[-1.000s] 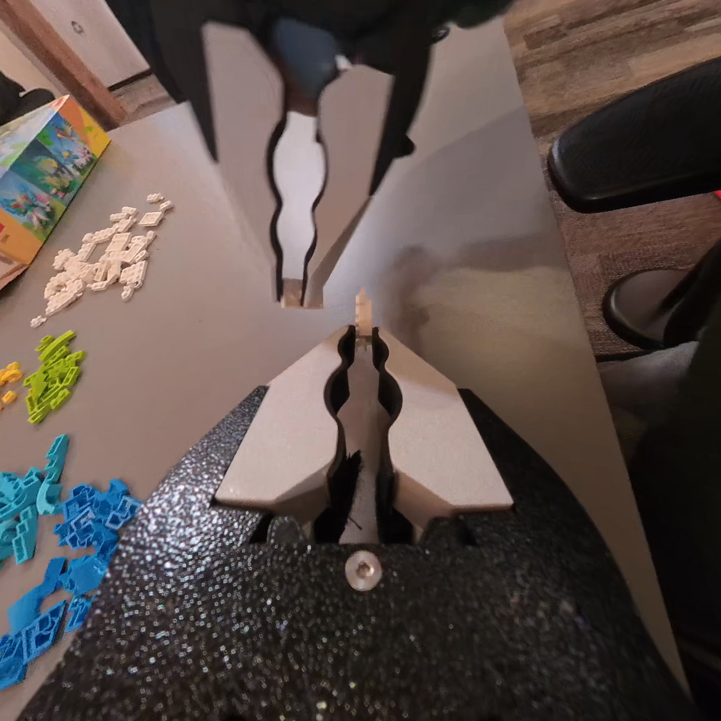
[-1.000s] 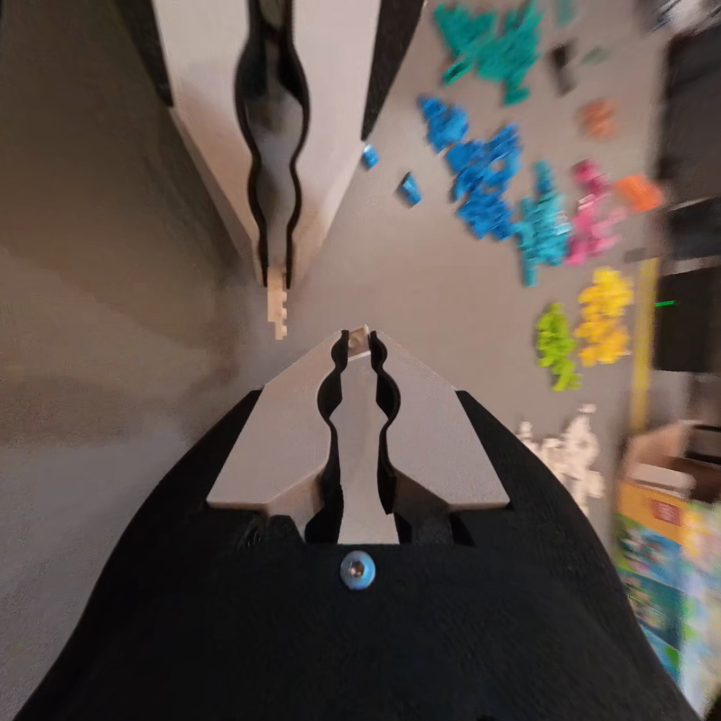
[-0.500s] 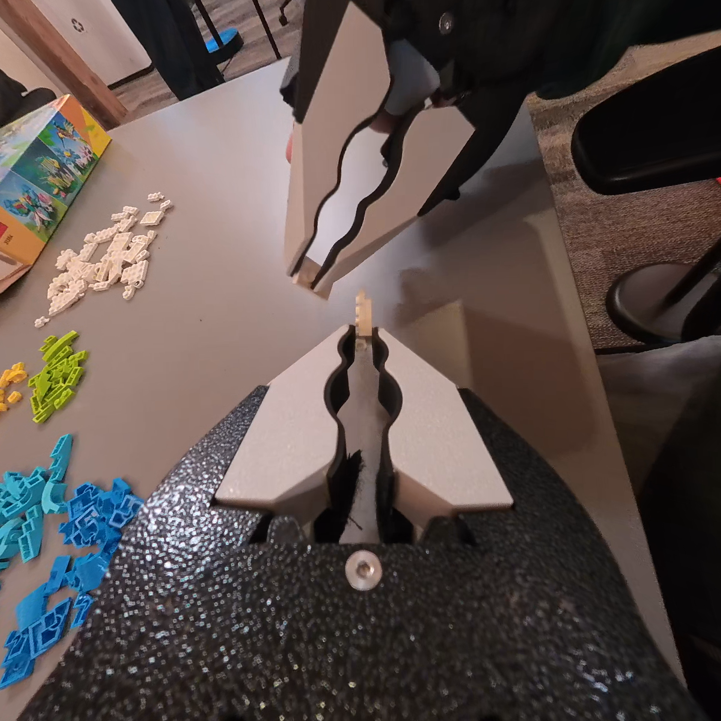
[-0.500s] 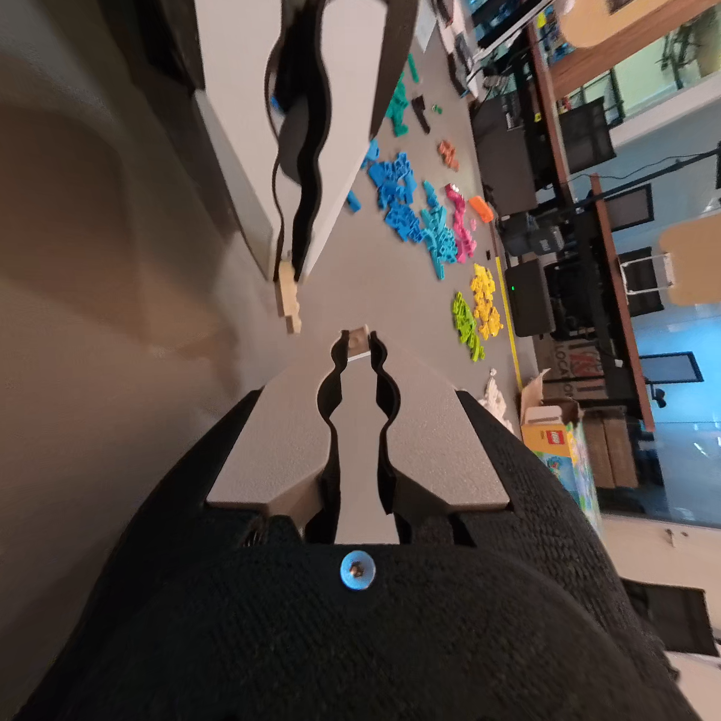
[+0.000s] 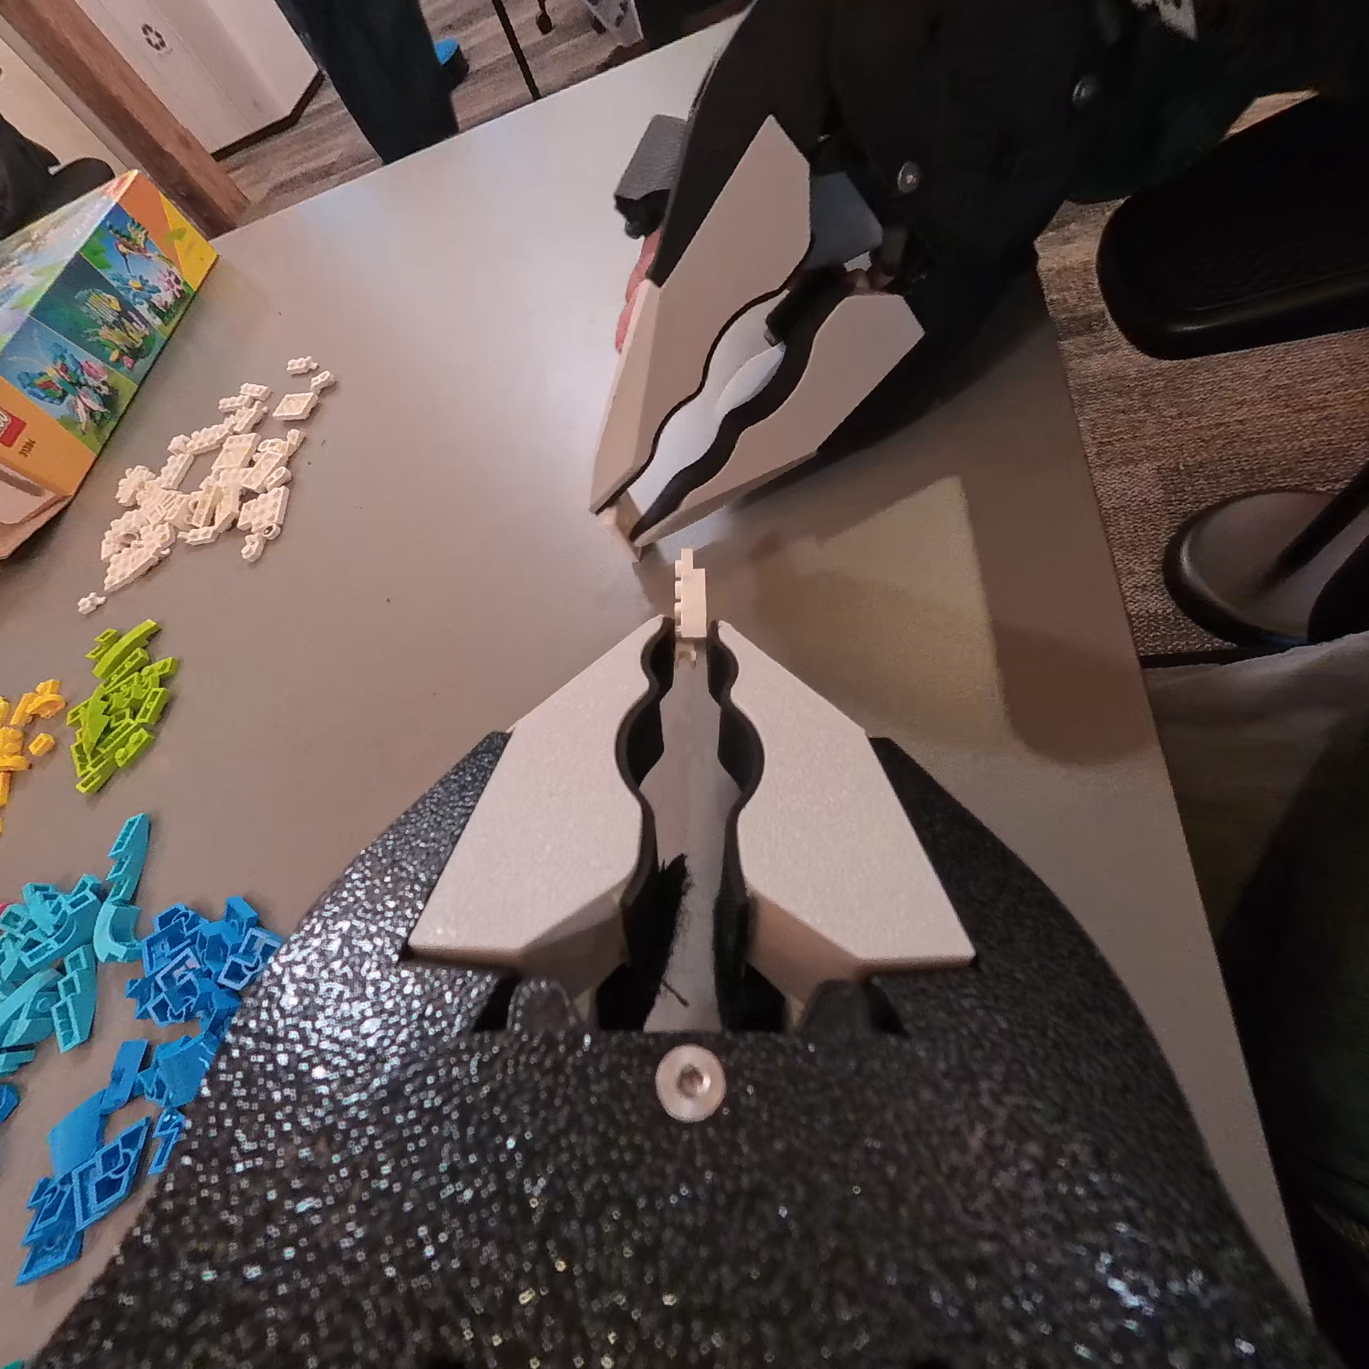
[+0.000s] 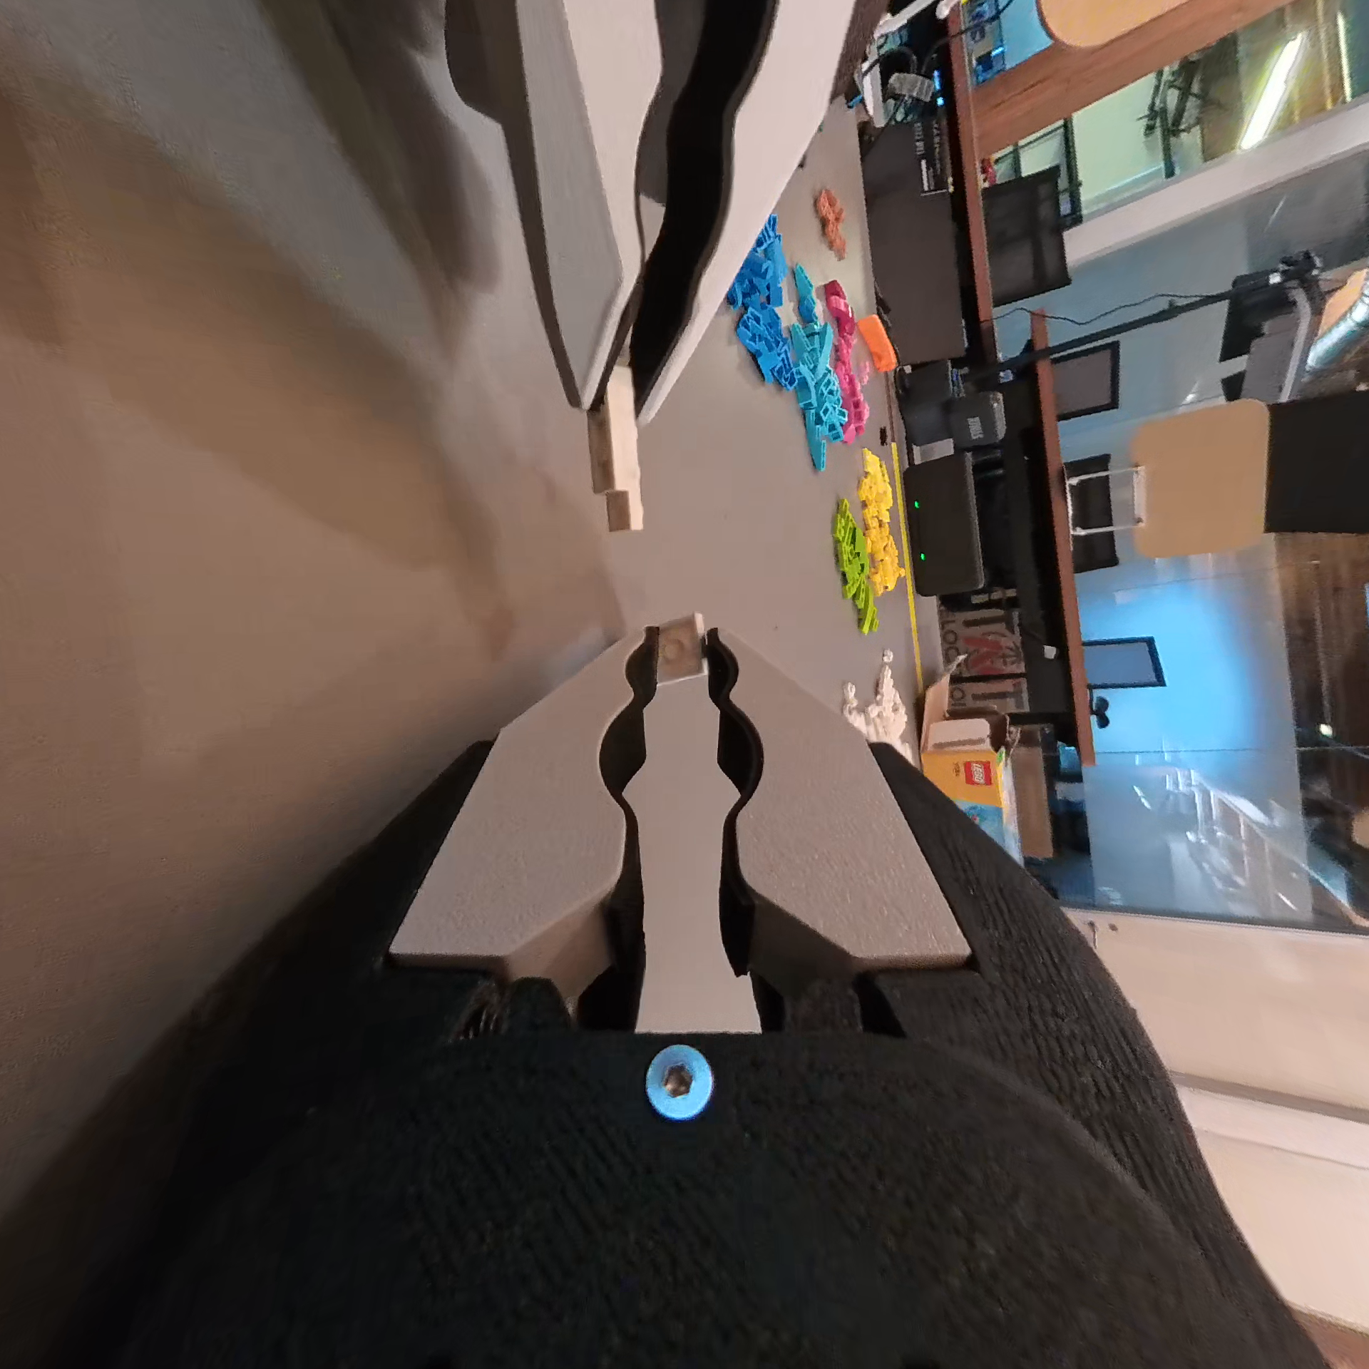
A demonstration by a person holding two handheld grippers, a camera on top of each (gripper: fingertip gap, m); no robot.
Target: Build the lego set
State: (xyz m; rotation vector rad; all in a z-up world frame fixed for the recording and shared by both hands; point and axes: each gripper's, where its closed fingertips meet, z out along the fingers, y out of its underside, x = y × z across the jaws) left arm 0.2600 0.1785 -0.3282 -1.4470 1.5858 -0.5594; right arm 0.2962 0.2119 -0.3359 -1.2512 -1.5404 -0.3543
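Above the grey table (image 5: 459, 311), both tongs pinch small white studded pieces.

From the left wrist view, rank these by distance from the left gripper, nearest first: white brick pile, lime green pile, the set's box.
Measured from the left gripper, which is shut on a white piece:
1. White brick pile, ahead to the left.
2. Lime green pile, left, near the view's edge; only somewhat farther.
3. Set's box, far left corner of the table.

Brick piles (image 5: 200, 474) lay left on the table (image 5: 459, 311), the box (image 5: 81, 326) far left, a chair (image 5: 1244, 244) off its right edge.
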